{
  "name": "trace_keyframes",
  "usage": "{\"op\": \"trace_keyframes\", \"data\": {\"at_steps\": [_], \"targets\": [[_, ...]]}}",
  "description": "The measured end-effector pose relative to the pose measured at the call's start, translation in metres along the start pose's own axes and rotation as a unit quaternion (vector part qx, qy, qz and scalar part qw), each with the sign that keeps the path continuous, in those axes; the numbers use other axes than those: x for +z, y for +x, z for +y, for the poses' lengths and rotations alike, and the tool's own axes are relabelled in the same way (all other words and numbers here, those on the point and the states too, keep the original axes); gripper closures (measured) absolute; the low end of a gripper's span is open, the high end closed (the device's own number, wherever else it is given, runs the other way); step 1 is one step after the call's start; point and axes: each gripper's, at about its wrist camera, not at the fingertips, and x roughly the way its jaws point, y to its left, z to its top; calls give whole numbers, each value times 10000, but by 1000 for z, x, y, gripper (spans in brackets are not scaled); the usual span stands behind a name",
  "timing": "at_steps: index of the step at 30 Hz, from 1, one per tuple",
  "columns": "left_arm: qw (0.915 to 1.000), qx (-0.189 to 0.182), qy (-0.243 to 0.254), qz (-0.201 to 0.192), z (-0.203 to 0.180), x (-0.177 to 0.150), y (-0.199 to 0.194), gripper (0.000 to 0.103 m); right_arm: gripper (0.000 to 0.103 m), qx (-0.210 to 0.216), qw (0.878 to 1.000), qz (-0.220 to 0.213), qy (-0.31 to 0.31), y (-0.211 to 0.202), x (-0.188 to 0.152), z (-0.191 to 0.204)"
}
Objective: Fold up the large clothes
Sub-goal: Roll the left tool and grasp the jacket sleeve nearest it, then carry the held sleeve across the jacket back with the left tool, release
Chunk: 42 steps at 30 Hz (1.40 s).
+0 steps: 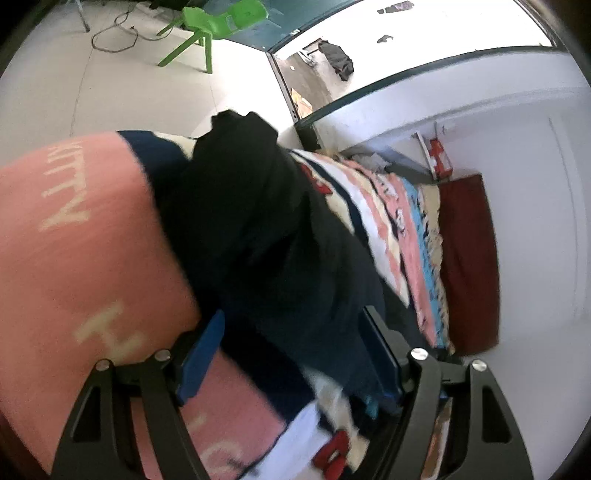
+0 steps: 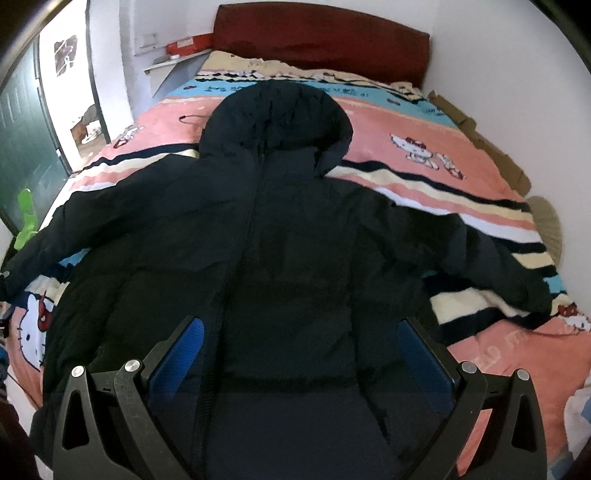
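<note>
A large black hooded jacket [image 2: 280, 236] lies front up on the bed, zipper closed, hood toward the headboard, both sleeves spread out sideways. My right gripper [image 2: 301, 325] is open and empty, hovering over the jacket's lower middle. In the left wrist view a sleeve of the jacket [image 1: 251, 221] runs between the fingers of my left gripper [image 1: 291, 332]. The jaws stand wide apart around the sleeve. Whether the pads touch it is not clear.
The bed carries a pink Hello Kitty blanket [image 2: 424, 122] with striped bands and has a dark red headboard [image 2: 321, 40]. A green plastic chair [image 1: 210, 29] and cables stand on the tiled floor by the doorway. A shelf with a red box [image 2: 188, 46] is beside the headboard.
</note>
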Motion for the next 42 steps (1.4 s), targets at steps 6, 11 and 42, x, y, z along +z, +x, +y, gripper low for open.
{"op": "trace_keyframes", "data": {"at_steps": [6,11,42], "targets": [[9989,-43,-406,-226,-1,17,15,30,1,-61,9999,39,122,4,-3,-10],[9970,91,-752,-160,5,29,24,72,1,-150,9996,14,256,5,-5,-26],[9801,-908,1760,132,-223,-98,-20,95,1,-158,9971,-139,727,0,-50,-126]]}}
